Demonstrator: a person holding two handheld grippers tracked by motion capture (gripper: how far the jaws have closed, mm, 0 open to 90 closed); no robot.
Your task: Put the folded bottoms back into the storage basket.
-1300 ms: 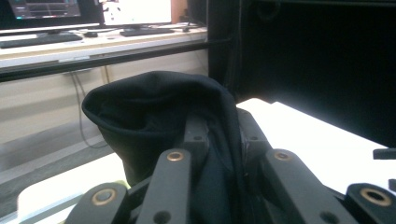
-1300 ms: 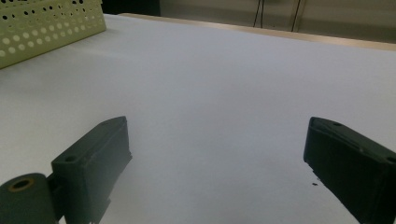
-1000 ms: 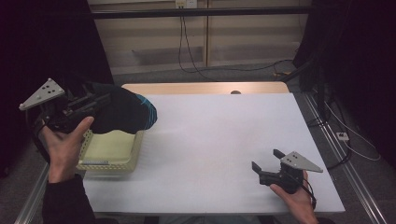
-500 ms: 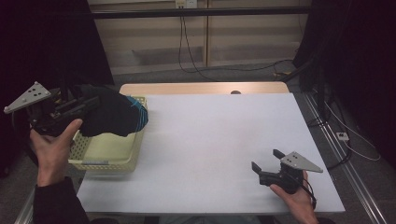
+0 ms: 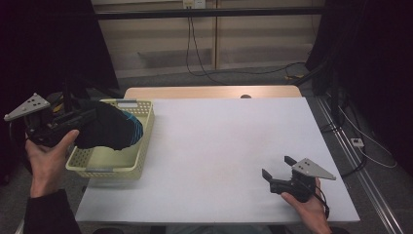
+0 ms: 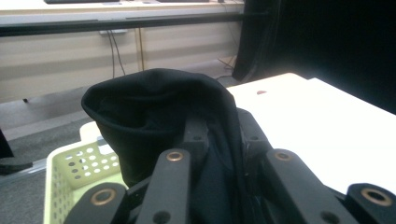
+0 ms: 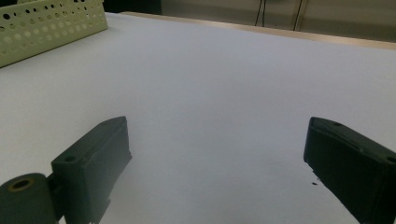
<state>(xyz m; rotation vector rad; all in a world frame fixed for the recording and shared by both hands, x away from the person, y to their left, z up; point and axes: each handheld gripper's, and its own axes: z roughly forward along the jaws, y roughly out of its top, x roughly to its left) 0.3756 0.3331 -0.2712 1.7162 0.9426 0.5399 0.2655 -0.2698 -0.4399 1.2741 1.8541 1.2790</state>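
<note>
My left gripper [image 5: 90, 123] hangs over the near left part of a pale yellow perforated basket [image 5: 109, 170], shut on a bunched black cloth [image 5: 109, 129] with teal stripes at its right end. In the left gripper view the black cloth [image 6: 159, 112] bulges up between and over the jaws of that gripper [image 6: 219, 140], with the basket [image 6: 70, 175] below at the left. My right gripper [image 5: 276, 166] rests at the table's front right, open. Nothing lies between the jaws of the right gripper [image 7: 215, 154] in its own view.
The white table top [image 5: 219, 141] stretches between basket and right gripper, with a bare wooden strip [image 5: 204, 92] along its far edge. The basket's corner [image 7: 46, 23] appears far left in the right gripper view. Cables hang behind the table and run along its right side.
My left hand has moved left and slightly down with the black cloth, uncovering the far end of the basket. The right gripper has stayed put.
</note>
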